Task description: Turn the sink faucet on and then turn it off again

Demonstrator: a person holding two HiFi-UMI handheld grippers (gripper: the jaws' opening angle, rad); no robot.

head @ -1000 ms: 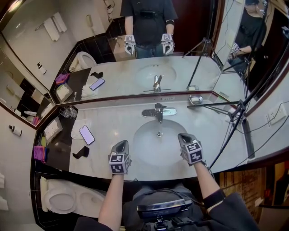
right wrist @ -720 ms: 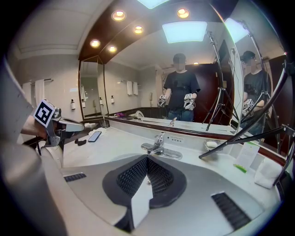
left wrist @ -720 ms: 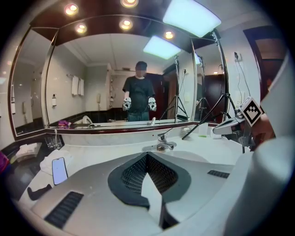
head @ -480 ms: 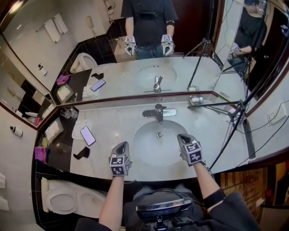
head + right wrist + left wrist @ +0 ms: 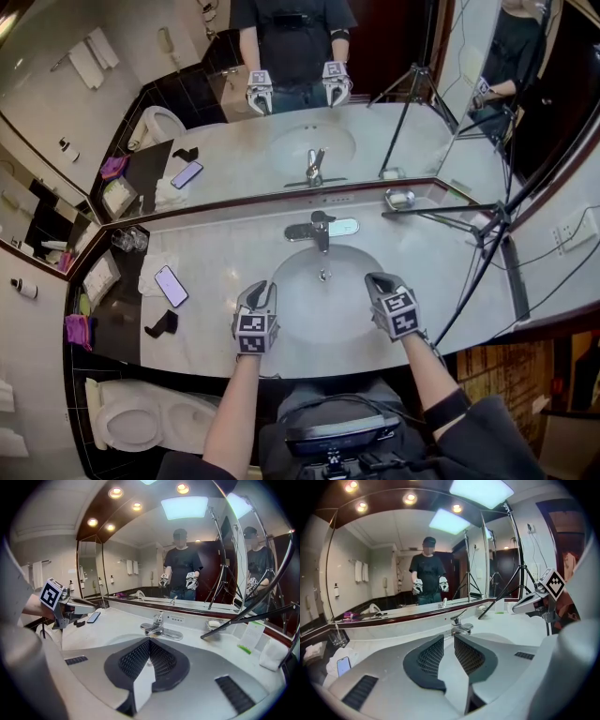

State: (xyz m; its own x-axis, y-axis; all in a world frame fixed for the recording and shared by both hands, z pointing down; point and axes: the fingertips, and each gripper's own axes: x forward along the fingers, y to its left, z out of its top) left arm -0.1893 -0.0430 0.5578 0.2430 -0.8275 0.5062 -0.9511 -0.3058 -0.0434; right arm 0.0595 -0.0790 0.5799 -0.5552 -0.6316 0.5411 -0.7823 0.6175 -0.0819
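Observation:
The chrome single-lever faucet (image 5: 319, 228) stands on the marble counter behind the white basin (image 5: 328, 309); it also shows in the left gripper view (image 5: 461, 627) and the right gripper view (image 5: 157, 627). No water is seen running. My left gripper (image 5: 261, 291) hovers over the basin's near left rim, well short of the faucet. Its jaws have just been opening and stand slightly apart with nothing between them (image 5: 449, 638). My right gripper (image 5: 378, 281) hangs over the near right rim, shut and empty (image 5: 149, 643).
A phone (image 5: 171, 285) and a small black object (image 5: 162, 325) lie on the counter to the left, with glasses (image 5: 129, 241) behind them. A soap dish (image 5: 400, 199) and tripod legs (image 5: 450, 214) stand at the right. A mirror rises behind the counter. The toilet (image 5: 131, 422) is lower left.
My left gripper has moved forward and right toward the basin, and its jaws have parted a little. The right gripper has stayed in place and shut.

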